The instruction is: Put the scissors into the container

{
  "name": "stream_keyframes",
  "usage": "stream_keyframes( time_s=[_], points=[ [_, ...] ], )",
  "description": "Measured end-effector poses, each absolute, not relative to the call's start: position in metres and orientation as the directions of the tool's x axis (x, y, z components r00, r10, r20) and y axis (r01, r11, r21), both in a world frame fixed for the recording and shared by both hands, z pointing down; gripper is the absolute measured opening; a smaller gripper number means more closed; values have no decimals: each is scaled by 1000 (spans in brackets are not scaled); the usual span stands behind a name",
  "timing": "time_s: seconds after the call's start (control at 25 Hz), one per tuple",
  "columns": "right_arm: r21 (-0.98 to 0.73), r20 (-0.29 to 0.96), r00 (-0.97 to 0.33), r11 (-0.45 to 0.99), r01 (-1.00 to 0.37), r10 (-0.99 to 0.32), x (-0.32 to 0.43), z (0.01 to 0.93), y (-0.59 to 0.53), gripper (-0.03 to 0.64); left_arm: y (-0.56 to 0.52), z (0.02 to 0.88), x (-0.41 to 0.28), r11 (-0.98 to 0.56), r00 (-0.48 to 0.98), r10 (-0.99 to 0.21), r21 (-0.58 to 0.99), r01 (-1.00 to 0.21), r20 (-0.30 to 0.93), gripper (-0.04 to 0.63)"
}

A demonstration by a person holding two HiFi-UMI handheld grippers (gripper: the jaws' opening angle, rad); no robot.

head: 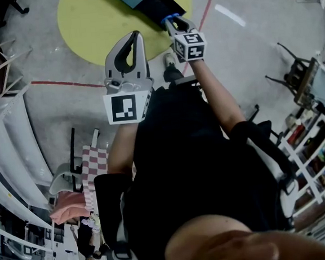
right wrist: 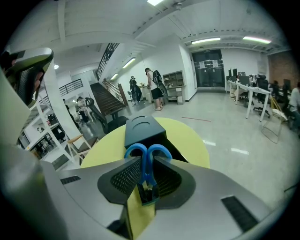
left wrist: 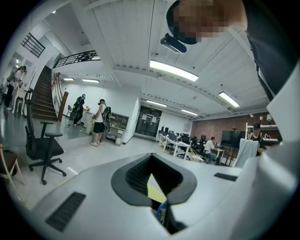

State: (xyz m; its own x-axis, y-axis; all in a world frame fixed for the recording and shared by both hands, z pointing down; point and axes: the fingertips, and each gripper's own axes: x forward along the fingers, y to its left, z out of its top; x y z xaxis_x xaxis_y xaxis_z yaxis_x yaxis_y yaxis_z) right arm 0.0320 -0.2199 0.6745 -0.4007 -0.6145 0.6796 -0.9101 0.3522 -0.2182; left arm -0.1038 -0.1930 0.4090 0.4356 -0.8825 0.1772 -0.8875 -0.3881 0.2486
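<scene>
My right gripper (right wrist: 148, 163) is shut on a pair of scissors (right wrist: 147, 154), whose blue handle loops stick out past the jaws. Just beyond them stands a black box-shaped container (right wrist: 142, 129) on a round yellow table (right wrist: 187, 140). In the head view the right gripper (head: 177, 23) hangs at the yellow table's (head: 91, 25) near edge, with the scissors (head: 169, 17) right at the container (head: 162, 5). My left gripper (head: 125, 56) is raised beside it, its jaws closed tip to tip with nothing between them. The left gripper view shows that gripper (left wrist: 152, 161) pointing up at the ceiling.
Grey floor with red tape lines (head: 62, 83) surrounds the table. White shelving (head: 8, 140) stands at the left, racks and chairs (head: 299, 80) at the right. An office chair (left wrist: 43, 147) and people (left wrist: 99, 123) are far off in the hall.
</scene>
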Motion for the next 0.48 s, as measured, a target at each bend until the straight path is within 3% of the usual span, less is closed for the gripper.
stream_keyframes(
  time_s=[0.48],
  points=[
    [-213,716,-379,333,-919,-587,24,692,-249,83,-196,411,-108,-379,427,-886,249,-891,180,-2]
  ],
)
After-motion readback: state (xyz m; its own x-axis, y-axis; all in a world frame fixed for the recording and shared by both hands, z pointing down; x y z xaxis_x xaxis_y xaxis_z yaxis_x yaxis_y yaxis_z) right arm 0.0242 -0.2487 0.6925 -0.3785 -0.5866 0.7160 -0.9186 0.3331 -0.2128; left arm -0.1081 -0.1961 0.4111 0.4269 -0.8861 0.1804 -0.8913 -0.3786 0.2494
